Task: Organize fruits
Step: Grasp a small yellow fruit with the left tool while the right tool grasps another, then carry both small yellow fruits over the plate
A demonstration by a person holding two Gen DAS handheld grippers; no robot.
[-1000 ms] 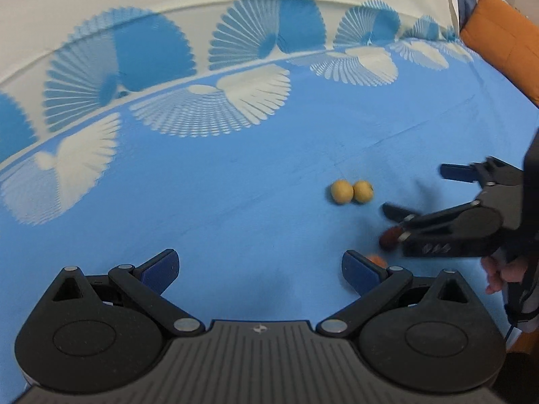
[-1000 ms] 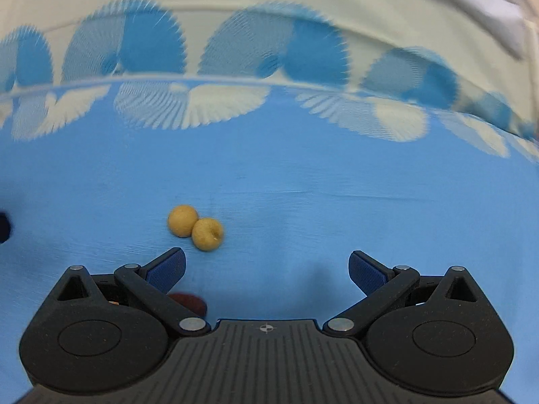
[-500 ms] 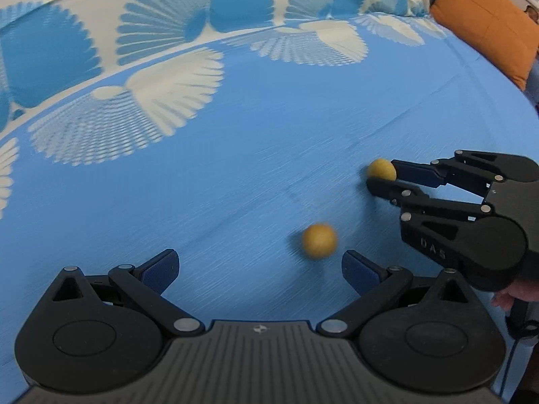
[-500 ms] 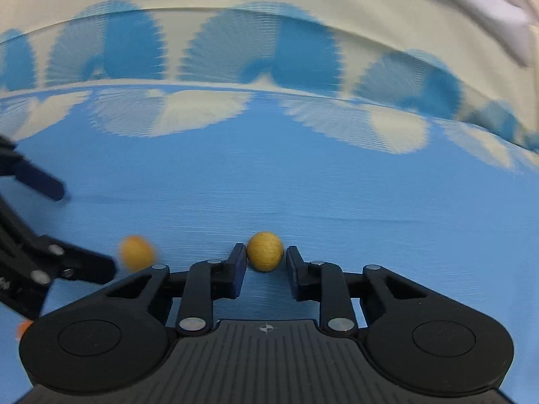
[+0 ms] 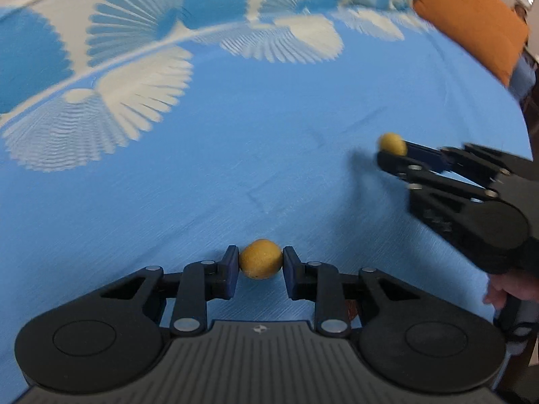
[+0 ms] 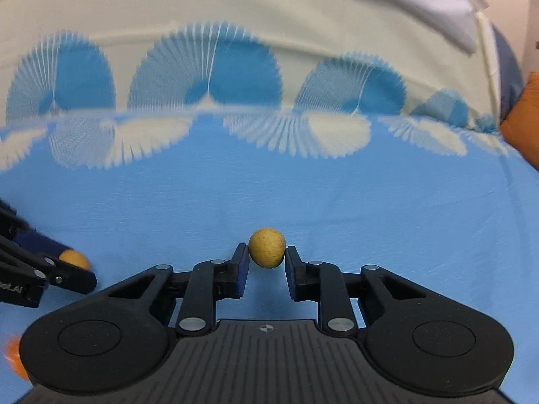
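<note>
The right gripper (image 6: 266, 262) has a small yellow fruit (image 6: 267, 247) pinched between its blue pads, over the blue cloth (image 6: 370, 208). Off at the left edge, the left gripper (image 6: 72, 269) has just closed on a second yellow fruit (image 6: 74, 260), and an orange blur (image 6: 13, 358) sits low in the corner.

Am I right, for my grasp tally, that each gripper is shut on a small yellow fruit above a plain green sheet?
Not quite: the sheet is blue with white fan patterns, as the left wrist view shows. The left gripper and right gripper each do clamp a yellow fruit.
</note>
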